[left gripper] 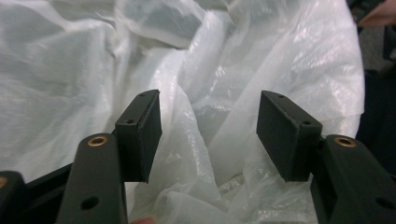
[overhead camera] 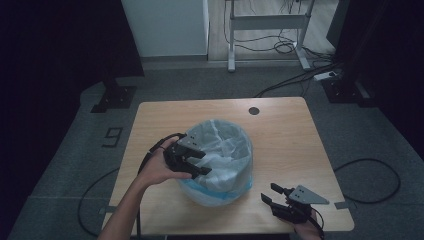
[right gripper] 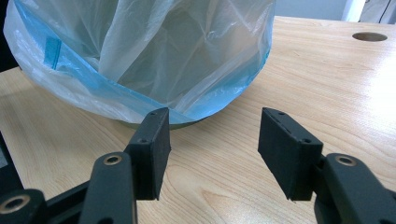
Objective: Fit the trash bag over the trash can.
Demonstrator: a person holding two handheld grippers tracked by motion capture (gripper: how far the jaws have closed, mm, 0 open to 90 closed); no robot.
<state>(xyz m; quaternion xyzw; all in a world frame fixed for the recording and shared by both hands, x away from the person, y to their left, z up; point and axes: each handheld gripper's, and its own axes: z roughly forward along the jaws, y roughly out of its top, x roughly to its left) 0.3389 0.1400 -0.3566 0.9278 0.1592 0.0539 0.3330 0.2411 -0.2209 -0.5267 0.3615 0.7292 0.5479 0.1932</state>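
Bag (overhead camera: 220,150), draped over a bin mid-table, is seen loose and crumpled inside, so lining is judged unfinished; left gripper (overhead camera: 194,162) is held unclenched over its folds, right gripper (overhead camera: 272,194) unclenched, empty, near the front right corner.

A light wooden table (overhead camera: 290,135) with rounded corners fills the middle of the high view, a round cable hole (overhead camera: 254,110) near its upper edge. At its centre sits a round bin lined with a translucent plastic bag (overhead camera: 225,155).
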